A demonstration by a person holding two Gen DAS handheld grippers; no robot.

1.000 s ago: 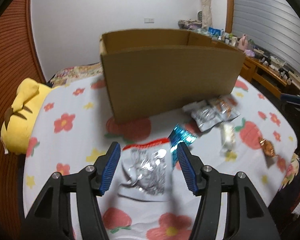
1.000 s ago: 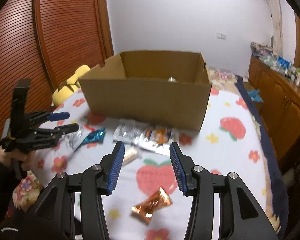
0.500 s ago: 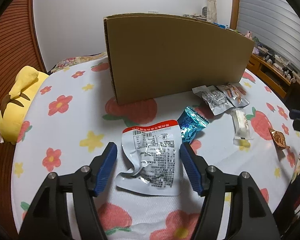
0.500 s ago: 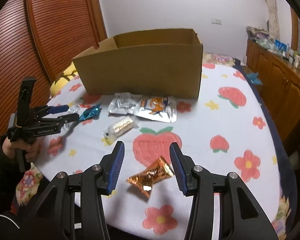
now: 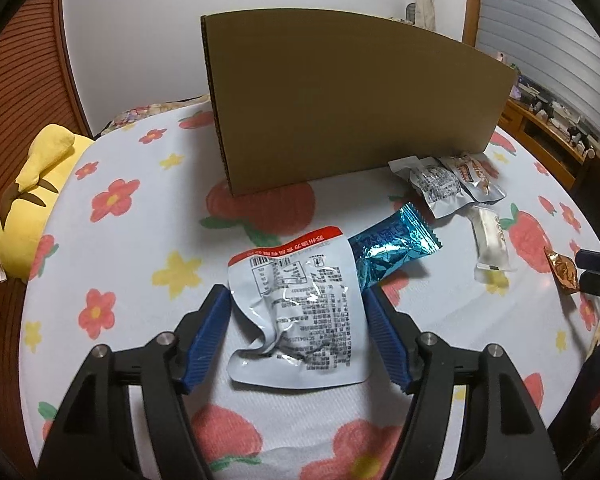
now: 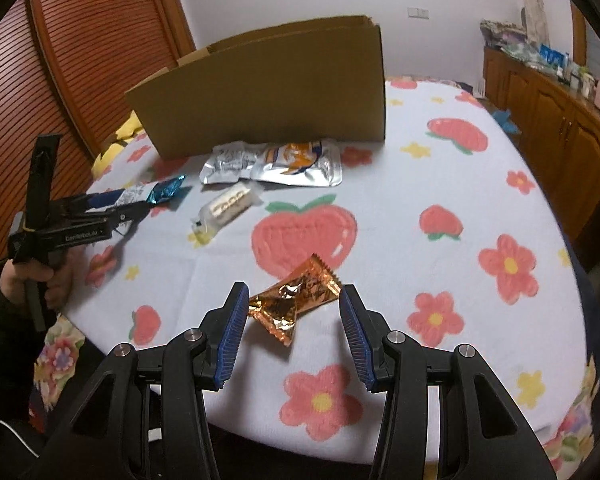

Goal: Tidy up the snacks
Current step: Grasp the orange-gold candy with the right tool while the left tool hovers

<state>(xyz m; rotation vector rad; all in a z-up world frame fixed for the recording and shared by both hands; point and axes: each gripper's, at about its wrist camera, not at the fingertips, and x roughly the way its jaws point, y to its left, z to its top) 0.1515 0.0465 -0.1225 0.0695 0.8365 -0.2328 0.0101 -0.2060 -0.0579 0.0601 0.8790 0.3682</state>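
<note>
- Cardboard box [image 6: 276, 92]: the landmark; its inside is hidden in both views.
- In front of it on the floral surface [image 6: 480, 208], six snacks lie unpacked.
- Left gripper [image 5: 296, 336] fingers spread around a silver pouch [image 5: 300, 316].
- Right gripper [image 6: 292, 328] fingers released around an orange wrapper [image 6: 296, 300].

Left gripper [image 5: 296, 332] jaws wide, straddling the silver pouch [image 5: 300, 312] — blue wrapper [image 5: 392, 246] touching it at 1 o'clock, cardboard box [image 5: 352, 108] at 12.
</note>
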